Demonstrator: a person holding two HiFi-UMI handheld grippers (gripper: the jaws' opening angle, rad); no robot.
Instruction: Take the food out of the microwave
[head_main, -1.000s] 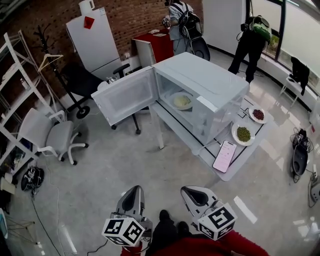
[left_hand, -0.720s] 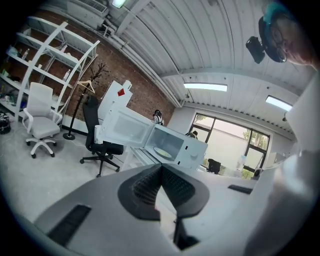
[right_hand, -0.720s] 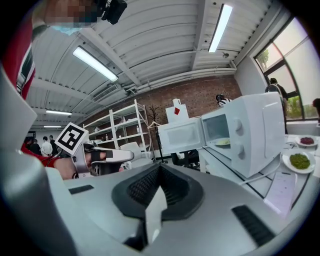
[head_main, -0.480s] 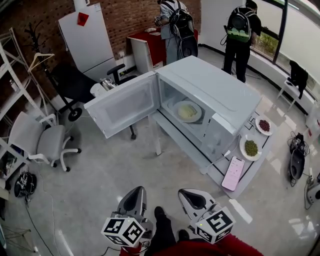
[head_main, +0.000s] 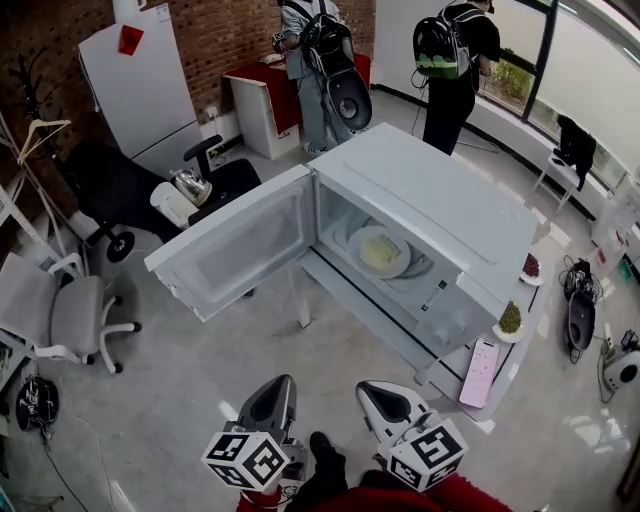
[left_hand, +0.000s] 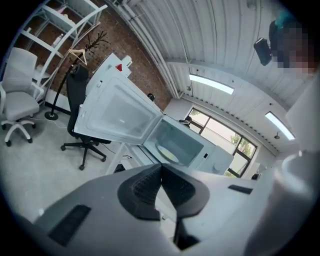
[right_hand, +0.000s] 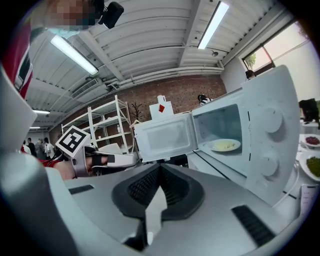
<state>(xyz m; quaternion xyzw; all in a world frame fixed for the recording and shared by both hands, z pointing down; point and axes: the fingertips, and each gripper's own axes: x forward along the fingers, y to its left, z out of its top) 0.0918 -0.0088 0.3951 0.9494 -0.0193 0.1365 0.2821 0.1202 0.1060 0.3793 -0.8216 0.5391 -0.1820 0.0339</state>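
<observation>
Well ahead of both grippers, the microwave (head_main: 440, 200) stands with its door (head_main: 235, 250) swung wide to the left. The plate (head_main: 380, 251) of pale yellowish food rests on the floor of the cavity, untouched. The left gripper (head_main: 276, 384) and right gripper (head_main: 374, 390) hang low and close to the person, each with its jaws pressed together on nothing. To my eye the approach comes first: step in, part one gripper's jaws, and meet the plate's near rim level and clear of the door, so the food doesn't slide. Beyond the right gripper, past the microwave's right side, one dish (head_main: 510, 318) holds something green and a second dish (head_main: 530, 266) something dark red. A phone (head_main: 480, 372) lies a little nearer.
</observation>
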